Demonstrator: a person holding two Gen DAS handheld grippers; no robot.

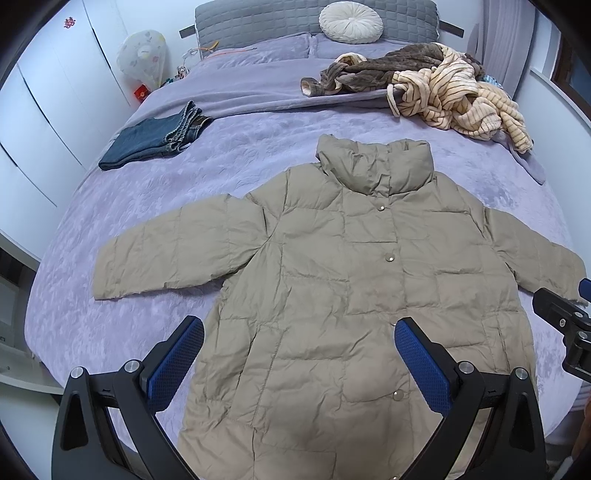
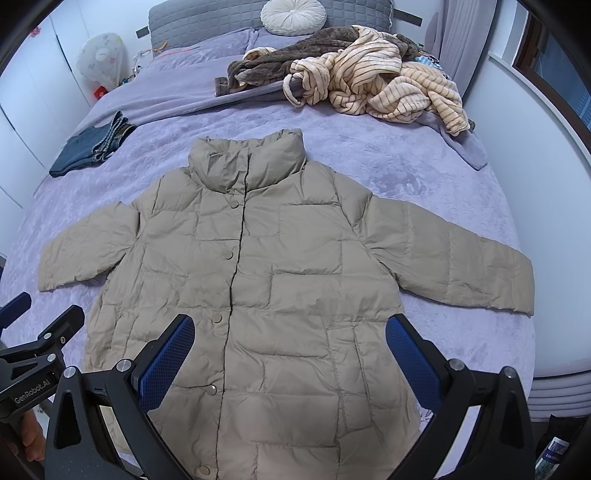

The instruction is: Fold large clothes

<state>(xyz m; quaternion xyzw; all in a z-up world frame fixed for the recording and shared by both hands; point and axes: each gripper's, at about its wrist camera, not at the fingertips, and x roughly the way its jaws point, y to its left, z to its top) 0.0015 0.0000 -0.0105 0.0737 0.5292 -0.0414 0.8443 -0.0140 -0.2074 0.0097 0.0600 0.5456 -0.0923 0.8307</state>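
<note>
A beige quilted puffer jacket [image 1: 354, 280] lies spread flat, front side up and snapped shut, on the lavender bed [image 1: 122, 229], its hem at the foot edge, its collar toward the headboard and both sleeves stretched out sideways. The left gripper [image 1: 299, 350] hovers above the jacket's lower part, its blue-padded fingers [image 1: 177, 362] spread wide and holding nothing. The right gripper [image 2: 290, 349] hangs likewise over the hem area, fingers [image 2: 410, 360] spread and empty. Folded blue jeans [image 1: 155, 138] sit near the bed's left edge. A heap of brown and cream striped fleece garments [image 1: 436, 83] lies toward the right head corner, below a round white cushion [image 1: 351, 21].
</note>
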